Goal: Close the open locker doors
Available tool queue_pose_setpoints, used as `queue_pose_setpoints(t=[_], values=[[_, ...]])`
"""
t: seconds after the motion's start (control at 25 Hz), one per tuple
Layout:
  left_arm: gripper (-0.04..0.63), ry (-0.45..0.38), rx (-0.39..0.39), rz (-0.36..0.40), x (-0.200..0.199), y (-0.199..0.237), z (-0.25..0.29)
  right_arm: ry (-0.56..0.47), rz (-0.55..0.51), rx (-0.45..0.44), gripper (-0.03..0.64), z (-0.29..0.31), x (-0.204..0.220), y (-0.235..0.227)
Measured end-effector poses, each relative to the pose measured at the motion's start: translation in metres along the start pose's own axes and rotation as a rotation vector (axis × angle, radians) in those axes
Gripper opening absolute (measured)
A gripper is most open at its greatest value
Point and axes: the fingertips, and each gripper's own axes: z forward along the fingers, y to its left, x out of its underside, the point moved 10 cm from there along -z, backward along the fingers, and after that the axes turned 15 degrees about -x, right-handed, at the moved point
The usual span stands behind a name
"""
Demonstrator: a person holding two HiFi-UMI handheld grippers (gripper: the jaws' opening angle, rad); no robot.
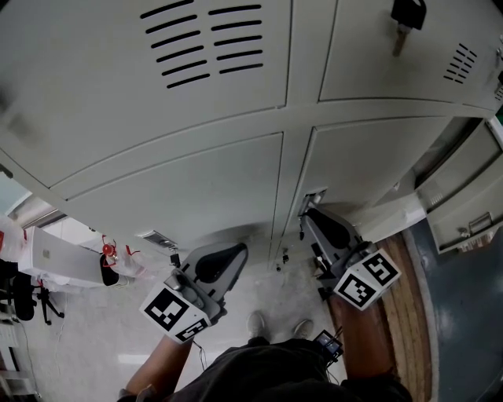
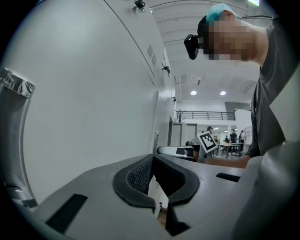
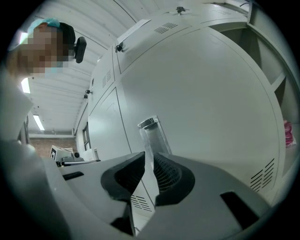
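Observation:
Grey locker doors (image 1: 196, 180) fill the head view. A closed door (image 1: 369, 157) carries a metal handle tab (image 1: 313, 196) at its left edge. My right gripper (image 1: 308, 216) is at that tab; in the right gripper view the tab (image 3: 149, 129) runs into the narrow slit between the jaws of the right gripper (image 3: 149, 157). My left gripper (image 1: 240, 251) hovers low before the left lower door, jaws tip to tip and holding nothing. The left gripper (image 2: 152, 158) lies alongside the door face (image 2: 93, 93). Open doors (image 1: 464, 196) stand out at the right.
A key (image 1: 409, 20) hangs in an upper door's lock. Another handle (image 1: 157, 238) sits on the left lower door. An open compartment (image 3: 281, 93) shows at the right, with something pink (image 3: 287, 133) inside. A white table (image 1: 55, 259) stands at far left, my shoes (image 1: 279, 326) below.

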Motion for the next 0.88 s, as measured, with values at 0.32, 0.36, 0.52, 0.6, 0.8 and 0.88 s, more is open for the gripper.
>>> queue_pose_setpoints(t=[0.32, 0.36, 0.52, 0.6, 0.8, 0.88], values=[[0.009, -0.02, 0.099, 0.013, -0.003, -0.019, 0.012, -0.032, -0.043, 0.085, 0.06, -0.04, -0.014, 0.027], [0.009, -0.017, 0.112, 0.021, -0.003, -0.022, 0.013, -0.035, -0.049, 0.102, 0.06, -0.048, -0.016, 0.031], [0.009, -0.018, 0.162, 0.033, -0.001, -0.038, 0.014, -0.047, -0.068, 0.17, 0.06, -0.078, -0.018, 0.048], [0.009, -0.045, 0.192, -0.003, -0.003, -0.045, 0.014, -0.054, -0.072, 0.198, 0.06, -0.092, -0.017, 0.057], [0.009, -0.055, 0.266, 0.011, -0.009, -0.07, 0.017, -0.071, -0.089, 0.258, 0.06, -0.124, -0.017, 0.079], [0.009, -0.056, 0.295, 0.016, -0.011, -0.081, 0.02, -0.081, -0.094, 0.286, 0.06, -0.139, -0.018, 0.088]])
